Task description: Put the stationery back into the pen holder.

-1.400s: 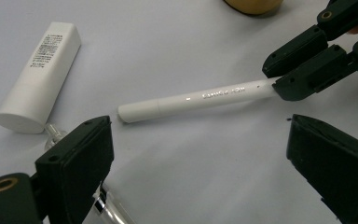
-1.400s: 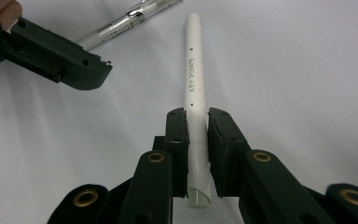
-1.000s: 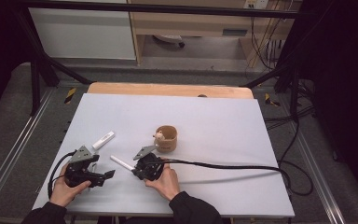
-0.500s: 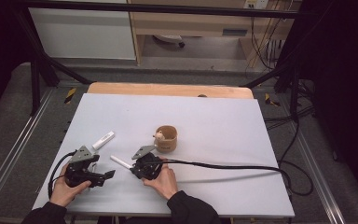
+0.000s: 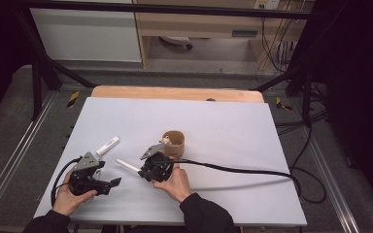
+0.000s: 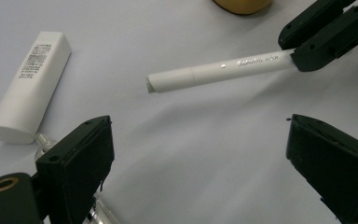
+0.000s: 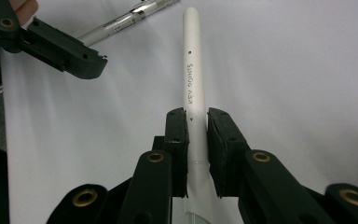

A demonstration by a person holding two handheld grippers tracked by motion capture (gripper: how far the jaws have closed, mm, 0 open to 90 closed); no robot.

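My right gripper (image 7: 196, 116) is shut on a white pen (image 7: 191, 70) with grey lettering, gripped near one end. In the high view the pen (image 5: 127, 165) sticks out leftward from the right gripper (image 5: 142, 171), just above the table. My left gripper (image 6: 200, 154) stands open with nothing between its pads. It faces the pen's free end (image 6: 214, 71) from a short distance. From above, the left gripper (image 5: 108, 175) rests near the table's front left, held by a hand.
A white tube (image 5: 108, 145) lies behind the left gripper, and a round wooden cup (image 5: 174, 142) stands behind the right gripper. A clear pen with silver parts (image 7: 130, 18) lies on the white table (image 5: 233, 126) by the left jaw. The right gripper's cable (image 5: 243, 170) trails right.
My right gripper has risen slightly, carrying the white pen with it. The left gripper has stayed where it was.
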